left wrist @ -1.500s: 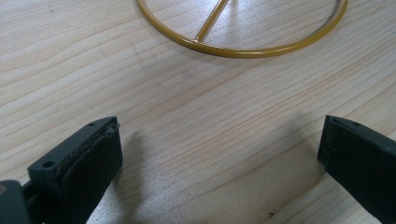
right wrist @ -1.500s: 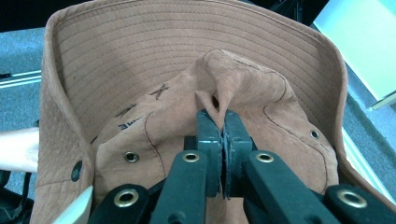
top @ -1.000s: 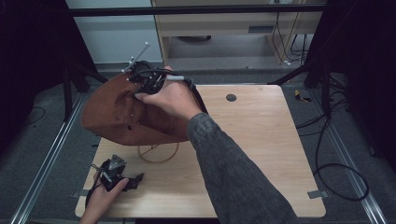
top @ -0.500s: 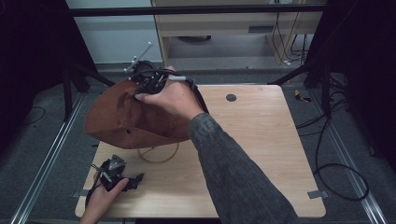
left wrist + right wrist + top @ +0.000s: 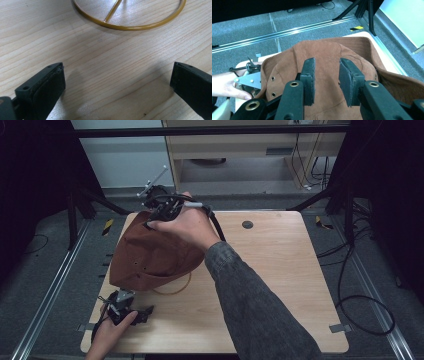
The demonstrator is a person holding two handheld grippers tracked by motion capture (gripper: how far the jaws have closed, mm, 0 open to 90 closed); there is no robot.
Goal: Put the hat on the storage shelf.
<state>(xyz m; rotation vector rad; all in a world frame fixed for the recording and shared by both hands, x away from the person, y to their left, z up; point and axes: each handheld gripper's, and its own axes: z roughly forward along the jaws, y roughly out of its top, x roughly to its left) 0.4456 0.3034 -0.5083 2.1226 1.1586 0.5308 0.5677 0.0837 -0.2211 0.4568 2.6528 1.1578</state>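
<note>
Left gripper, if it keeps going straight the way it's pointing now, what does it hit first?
Probably the gold wire ring lying flat on the table. The left gripper is open, with bare wood between its jaws and the ring.

Setting: laboratory recording bay. We note a light wooden counter (image 5: 280, 285) on grey carpet (image 5: 45, 270), floor rails (image 5: 50, 292) at both sides, black tripod legs (image 5: 82, 200), trailing cables (image 5: 360, 290), yellow-black hazard tape (image 5: 107, 226) and a beige cabinet (image 5: 235, 145) behind.
</note>
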